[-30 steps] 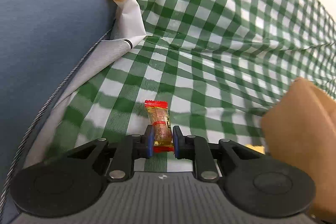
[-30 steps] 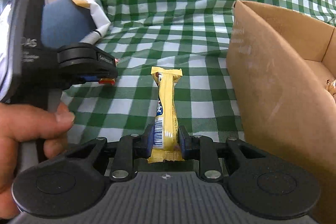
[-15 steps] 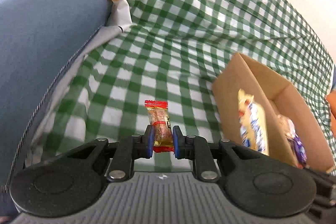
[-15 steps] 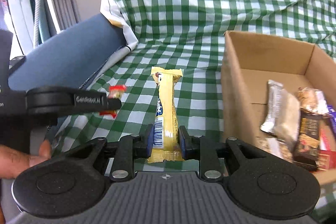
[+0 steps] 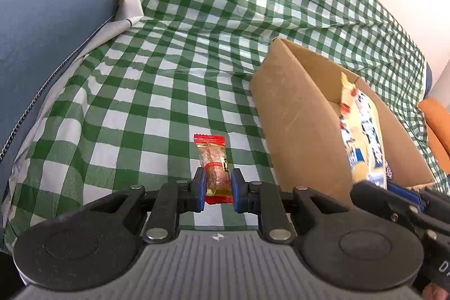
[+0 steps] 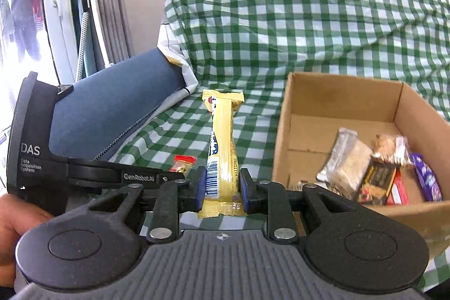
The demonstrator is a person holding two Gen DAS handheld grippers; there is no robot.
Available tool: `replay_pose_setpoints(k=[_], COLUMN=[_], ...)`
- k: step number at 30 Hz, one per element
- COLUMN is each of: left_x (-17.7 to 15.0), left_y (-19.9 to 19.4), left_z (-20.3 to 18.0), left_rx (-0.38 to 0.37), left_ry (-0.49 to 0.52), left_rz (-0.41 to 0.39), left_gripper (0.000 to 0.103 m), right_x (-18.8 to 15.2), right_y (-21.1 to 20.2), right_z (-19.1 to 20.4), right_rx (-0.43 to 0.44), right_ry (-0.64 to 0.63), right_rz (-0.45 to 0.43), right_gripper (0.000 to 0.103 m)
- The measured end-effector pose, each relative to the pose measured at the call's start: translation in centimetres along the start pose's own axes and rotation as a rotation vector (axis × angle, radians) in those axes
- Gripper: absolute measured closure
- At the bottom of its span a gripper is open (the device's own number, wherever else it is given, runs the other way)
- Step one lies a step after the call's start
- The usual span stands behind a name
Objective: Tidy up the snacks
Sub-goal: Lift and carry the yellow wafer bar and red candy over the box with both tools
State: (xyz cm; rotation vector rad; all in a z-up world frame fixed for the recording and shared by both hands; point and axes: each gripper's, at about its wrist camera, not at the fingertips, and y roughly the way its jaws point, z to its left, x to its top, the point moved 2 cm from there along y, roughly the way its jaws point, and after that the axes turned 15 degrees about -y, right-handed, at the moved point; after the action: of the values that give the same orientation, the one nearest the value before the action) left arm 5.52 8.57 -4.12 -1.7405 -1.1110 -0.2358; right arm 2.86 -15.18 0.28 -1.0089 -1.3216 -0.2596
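We see the left hand-held gripper (image 5: 216, 189) pinching a red-ended candy (image 5: 214, 166) above the checked cloth (image 5: 157, 92); the right hand-held gripper (image 6: 221, 189) clamps a yellow snack bar (image 6: 222, 148) (upright) beside the cardboard box (image 6: 284, 137) of snacks.

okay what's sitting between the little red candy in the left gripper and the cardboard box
Nothing: in the left wrist view only bare green checked cloth separates the red candy, clamped in the left gripper, from the cardboard box.

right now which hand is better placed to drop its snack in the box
Right. Its tongs hold the yellow bar beside the cardboard box; the left tongs with the red candy sit farther away.
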Motion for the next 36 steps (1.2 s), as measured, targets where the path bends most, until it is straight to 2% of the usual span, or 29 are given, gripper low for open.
replay_pose_setpoints(k=[9, 23, 30, 36], left_x=[0.4, 0.3, 0.4, 0.7], left_y=[-0.2, -0.5, -1.2, -2.6], left_z=[0.9, 1.0, 1.1, 0.7], left_rx=[-0.008, -0.018, -0.035, -0.046], left_ry=[-0.056, -0.082, -0.108, -0.112], left_rz=[-0.022, -0.029, -0.047, -0.076], left_gripper=[0.083, 0.083, 0.083, 0.083], right_x=[-0.5, -0.5, -0.5, -0.1], right_y=[-0.3, 0.1, -0.1, -0.4], right_z=[-0.3, -0.3, -0.7, -1.3], right_rx=[0.022, 0.036, 0.023, -0.022], right_ry=[0.007, 0.013, 0.035, 0.043], right_rz=[-0.030, -0.040, -0.050, -0.074], right_gripper=[0.077, 0.077, 0.077, 0.077])
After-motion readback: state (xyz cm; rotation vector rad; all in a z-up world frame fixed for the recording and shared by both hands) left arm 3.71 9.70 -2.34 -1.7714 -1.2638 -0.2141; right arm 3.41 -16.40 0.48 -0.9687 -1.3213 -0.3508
